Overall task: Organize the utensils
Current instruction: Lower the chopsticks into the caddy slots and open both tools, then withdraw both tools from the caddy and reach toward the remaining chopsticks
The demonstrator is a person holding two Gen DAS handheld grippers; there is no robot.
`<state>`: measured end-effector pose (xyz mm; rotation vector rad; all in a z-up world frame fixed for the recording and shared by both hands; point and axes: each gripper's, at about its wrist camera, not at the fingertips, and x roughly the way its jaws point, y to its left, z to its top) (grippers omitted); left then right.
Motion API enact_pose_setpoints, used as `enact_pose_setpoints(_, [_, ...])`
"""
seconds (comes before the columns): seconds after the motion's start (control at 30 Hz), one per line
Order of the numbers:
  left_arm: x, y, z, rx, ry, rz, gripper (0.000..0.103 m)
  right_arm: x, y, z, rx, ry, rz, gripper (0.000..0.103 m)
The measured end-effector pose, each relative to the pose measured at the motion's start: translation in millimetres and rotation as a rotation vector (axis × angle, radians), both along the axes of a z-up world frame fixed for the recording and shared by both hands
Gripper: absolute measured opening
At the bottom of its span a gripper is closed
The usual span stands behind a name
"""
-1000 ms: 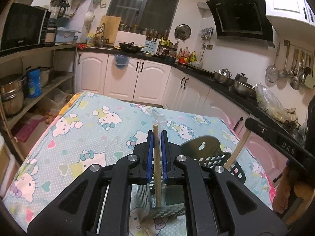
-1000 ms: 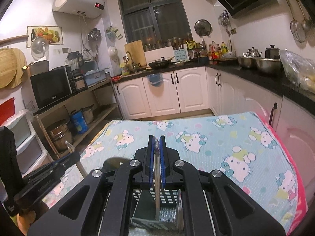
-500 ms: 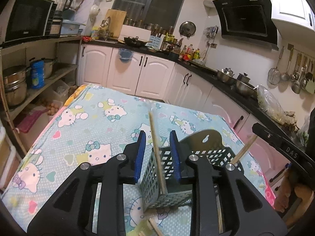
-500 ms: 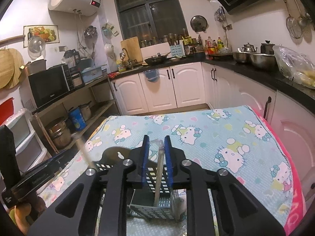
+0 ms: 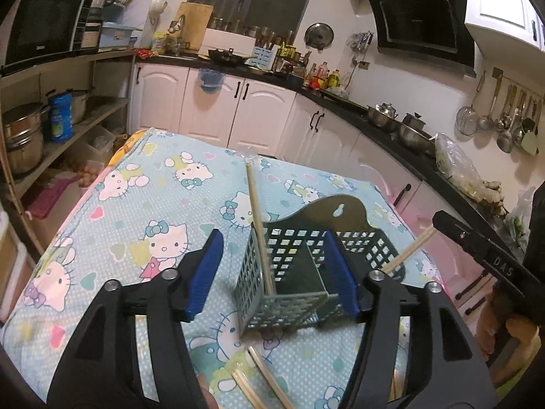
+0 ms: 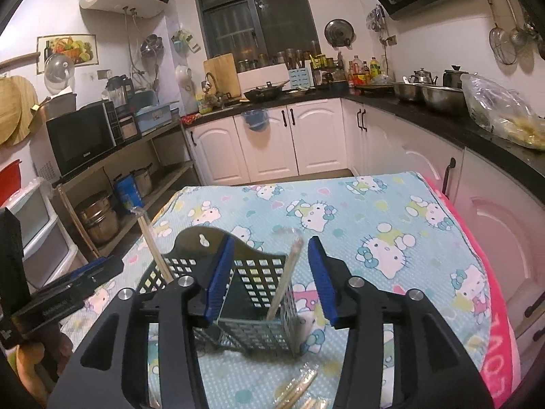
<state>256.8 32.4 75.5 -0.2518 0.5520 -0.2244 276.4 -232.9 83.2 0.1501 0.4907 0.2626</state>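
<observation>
Left wrist view: the left hand-held gripper (image 5: 272, 277) stands spread, its blue pads having just been opening, with a grey-green perforated plastic utensil basket (image 5: 308, 274) on the desk between them. A pale wooden chopstick (image 5: 259, 230) leans upright in the basket's left compartment, free of both pads. A second wooden chopstick (image 5: 410, 250) slants out at the basket's right side. Loose chopsticks (image 5: 265, 380) lie on the cartoon-cat patterned blue cloth (image 5: 136, 211) near the desk's near edge, just below the basket. Right wrist view: the right hand-held gripper (image 6: 270, 281) is likewise spread and has just been opening; the second chopstick leans in the basket's right compartment between the pads, touching neither.
</observation>
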Motion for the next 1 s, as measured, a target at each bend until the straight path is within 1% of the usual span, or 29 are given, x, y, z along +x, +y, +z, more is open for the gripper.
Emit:
enact_pose_setpoints(0.13, [-12, 3, 3, -0.004, -0.005, 0.003, 0.066, -14, -4, 0, -0.01, -0.009, -0.003, 0.051])
enact_pose_setpoints(0.2, [-19, 4, 4, -0.011, -0.008, 0.004, 0.074, -21, -6, 0, -0.014, -0.012, -0.002, 0.053])
enact_pose_setpoints(0.27, [-24, 6, 6, -0.012, -0.012, 0.008, 0.078, -28, -7, -1, -0.023, -0.016, 0.0, 0.055])
enact_pose_setpoints(0.4, [-36, 12, 6, -0.026, -0.016, 0.021, 0.084, -42, -8, -1, -0.043, -0.021, 0.006, 0.056])
enact_pose_setpoints(0.5, [-45, 15, 5, -0.03, -0.02, 0.029, 0.087, -52, -10, -2, -0.048, -0.021, 0.015, 0.059])
enact_pose_setpoints(0.6, [-53, 19, 2, -0.042, -0.016, 0.034, 0.088, -61, -9, -2, -0.056, -0.021, 0.025, 0.06])
enact_pose_setpoints(0.83, [-69, 24, -8, -0.04, 0.004, 0.047, 0.089, -80, 0, -10, -0.086, -0.011, 0.057, 0.06])
enact_pose_setpoints(1.0, [-78, 29, -17, -0.044, 0.026, 0.053, 0.089, -89, 4, -20, -0.081, 0.015, 0.077, 0.06])
